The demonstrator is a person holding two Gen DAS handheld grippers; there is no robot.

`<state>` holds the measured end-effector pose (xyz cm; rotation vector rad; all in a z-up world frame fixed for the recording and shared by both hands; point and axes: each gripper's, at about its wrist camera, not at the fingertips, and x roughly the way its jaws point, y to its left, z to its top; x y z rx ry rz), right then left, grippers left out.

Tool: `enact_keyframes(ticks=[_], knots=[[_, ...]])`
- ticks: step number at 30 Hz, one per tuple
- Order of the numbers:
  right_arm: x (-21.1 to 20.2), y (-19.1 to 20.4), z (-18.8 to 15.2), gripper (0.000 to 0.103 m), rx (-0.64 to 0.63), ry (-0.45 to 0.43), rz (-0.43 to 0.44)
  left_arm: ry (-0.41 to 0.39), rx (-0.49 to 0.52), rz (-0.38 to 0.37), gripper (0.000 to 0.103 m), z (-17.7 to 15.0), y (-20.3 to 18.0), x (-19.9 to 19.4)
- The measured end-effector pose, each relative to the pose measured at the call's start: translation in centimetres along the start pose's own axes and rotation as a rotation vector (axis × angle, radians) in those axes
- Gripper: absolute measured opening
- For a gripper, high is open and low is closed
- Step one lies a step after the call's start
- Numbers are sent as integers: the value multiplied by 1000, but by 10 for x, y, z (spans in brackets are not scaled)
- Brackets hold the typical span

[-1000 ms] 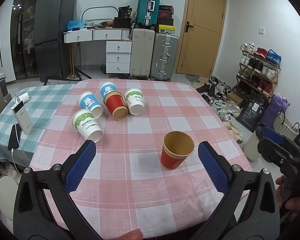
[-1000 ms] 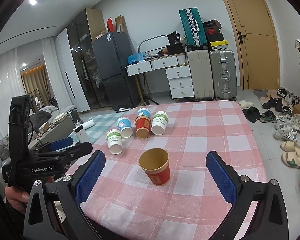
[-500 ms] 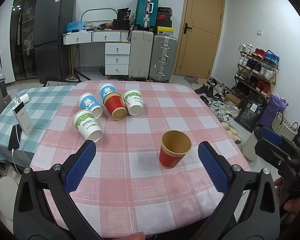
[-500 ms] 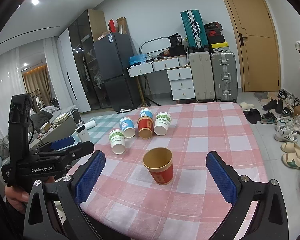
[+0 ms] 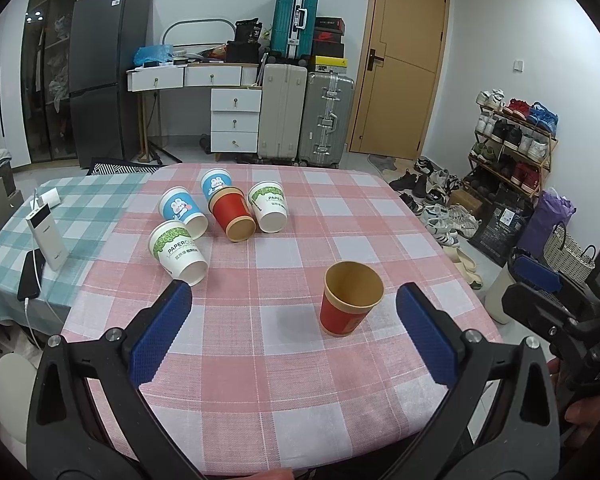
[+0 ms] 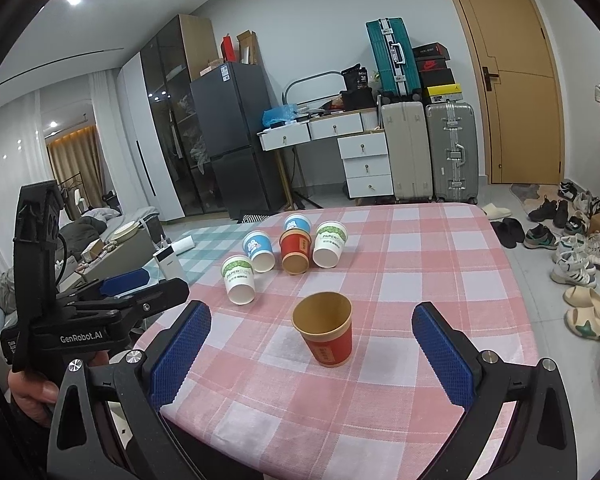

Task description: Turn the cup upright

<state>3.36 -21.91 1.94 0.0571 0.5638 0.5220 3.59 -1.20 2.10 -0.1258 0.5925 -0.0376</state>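
Note:
A red paper cup (image 5: 351, 298) (image 6: 325, 333) stands upright on the pink checked tablecloth (image 5: 284, 372), mouth up. Farther back lie several cups on their sides: a green-and-white one (image 5: 178, 251) (image 6: 240, 279), a blue one (image 5: 182, 212) (image 6: 258, 250), a second blue one (image 5: 216, 184), a red one (image 5: 233, 218) (image 6: 295, 255) and another green-and-white one (image 5: 269, 207) (image 6: 329, 243). My left gripper (image 5: 294, 338) is open, held back over the table's near edge. My right gripper (image 6: 310, 354) is open too, with the upright cup ahead between its fingers, untouched.
A white power bank (image 5: 47, 236) and a phone (image 5: 30, 274) lie on the green checked cloth at the left. Suitcases (image 5: 306, 120), a desk and a fridge stand behind. Shoes (image 6: 572, 256) and a rack fill the floor at the right. A hand (image 6: 30, 394) holds the left gripper.
Both grippers have drawn back and up a little from the table; the upright red cup has stayed put. Both stay open.

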Motion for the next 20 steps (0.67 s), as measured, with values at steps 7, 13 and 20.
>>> enact_keyframes(ticks=[7,13,20], knots=[[4,0,-3,103,1,11,1,13,15,-12,102,-2,1,-4],[4,-1,-4,103,3,13,2,12,18,-12,102,-3,-1,-2],[5,-1,-5,103,3,19,0,5,23,-6,102,-3,-2,1]])
